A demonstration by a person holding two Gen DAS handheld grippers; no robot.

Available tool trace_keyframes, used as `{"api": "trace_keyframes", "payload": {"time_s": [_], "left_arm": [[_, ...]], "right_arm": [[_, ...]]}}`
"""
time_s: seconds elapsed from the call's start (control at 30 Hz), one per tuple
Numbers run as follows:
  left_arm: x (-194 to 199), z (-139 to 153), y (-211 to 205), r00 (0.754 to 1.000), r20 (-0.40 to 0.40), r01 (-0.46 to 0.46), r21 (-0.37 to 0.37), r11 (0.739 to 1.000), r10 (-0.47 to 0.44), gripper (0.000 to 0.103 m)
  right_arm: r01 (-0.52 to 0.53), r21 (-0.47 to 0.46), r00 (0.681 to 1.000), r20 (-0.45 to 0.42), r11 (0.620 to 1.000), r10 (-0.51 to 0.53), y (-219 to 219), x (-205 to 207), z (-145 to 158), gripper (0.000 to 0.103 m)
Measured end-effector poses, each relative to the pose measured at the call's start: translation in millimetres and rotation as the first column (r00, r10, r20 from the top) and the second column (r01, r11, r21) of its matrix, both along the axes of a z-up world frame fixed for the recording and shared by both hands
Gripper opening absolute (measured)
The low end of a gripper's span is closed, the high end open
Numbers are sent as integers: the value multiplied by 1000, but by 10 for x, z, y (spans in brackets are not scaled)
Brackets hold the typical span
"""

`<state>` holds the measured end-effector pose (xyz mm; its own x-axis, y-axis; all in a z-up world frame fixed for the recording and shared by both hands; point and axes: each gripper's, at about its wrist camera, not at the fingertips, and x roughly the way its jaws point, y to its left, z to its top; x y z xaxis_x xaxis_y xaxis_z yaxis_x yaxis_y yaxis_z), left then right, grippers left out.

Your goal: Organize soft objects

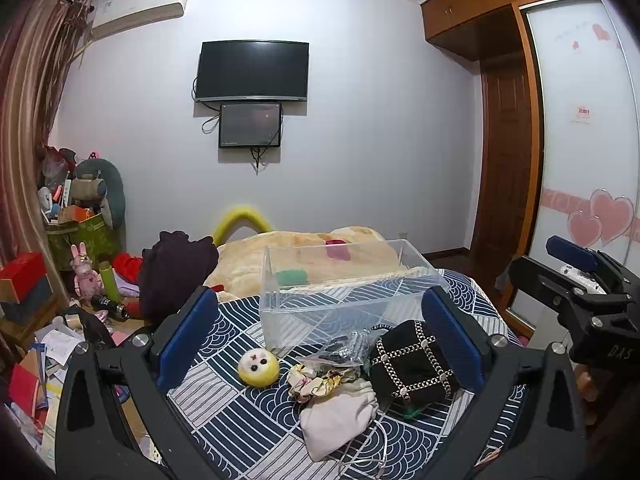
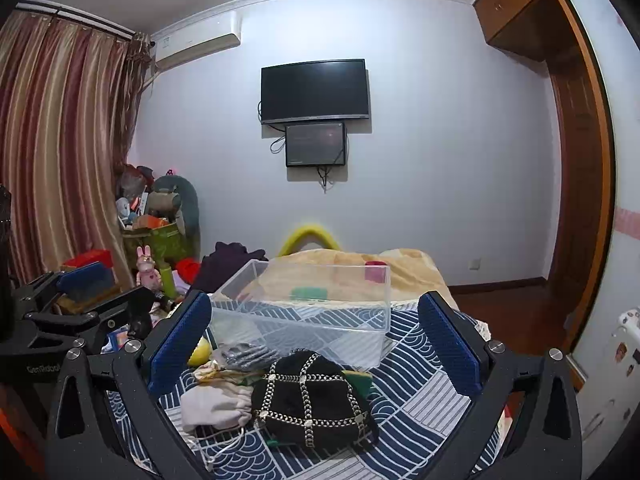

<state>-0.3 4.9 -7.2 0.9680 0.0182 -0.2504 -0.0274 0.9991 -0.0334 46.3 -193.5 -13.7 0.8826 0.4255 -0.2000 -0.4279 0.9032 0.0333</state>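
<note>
Left wrist view has my left gripper spread wide and holding nothing, its blue pads framing the whole cluster of soft things on the patterned bedspread. Between the fingers lie the yellow plush ball nearer the left pad, the floral scrunchie in the middle, the beige drawstring pouch closest to me, and the black chain-trimmed bag almost against the right pad. A clear packet of dark items sits just behind the scrunchie. Beyond the fingertips stands the clear plastic bin, with open bedspread only on its left side; the bed edge drops off just outside the left finger.

Right wrist view shows my right gripper equally wide apart and empty, hovering level over the bed. The black bag fills the middle between its fingers, the pouch by the left pad, and free bedspread toward the right pad. The bin stands directly ahead.
</note>
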Motion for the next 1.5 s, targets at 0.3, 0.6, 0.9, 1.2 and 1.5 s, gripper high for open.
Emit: {"api": "trace_keyframes", "payload": {"time_s": [0.3,0.6,0.9,1.2,1.5], "left_arm": [[-13,-7,-28,1000,0,9,6,1000,-9,103],[-7,12,-33,1000,-6,13,-1,1000,-13,103],[-6,3,-13,1000,-12,24,-10,1000,-24,103],[-12,1,-11,1000,-13,25,-13,1000,-25,103],[-8,-5,4,999,-17,31,-20,999,-31,103]], "right_arm": [[-2,5,1000,-3,1000,2,-10,4,7,103],[-3,1,1000,-3,1000,3,-14,-3,8,103],[-7,4,1000,-9,1000,7,-18,14,12,103],[-6,3,1000,-8,1000,6,-14,25,13,103],[-7,4,1000,-9,1000,7,-10,24,12,103]]}}
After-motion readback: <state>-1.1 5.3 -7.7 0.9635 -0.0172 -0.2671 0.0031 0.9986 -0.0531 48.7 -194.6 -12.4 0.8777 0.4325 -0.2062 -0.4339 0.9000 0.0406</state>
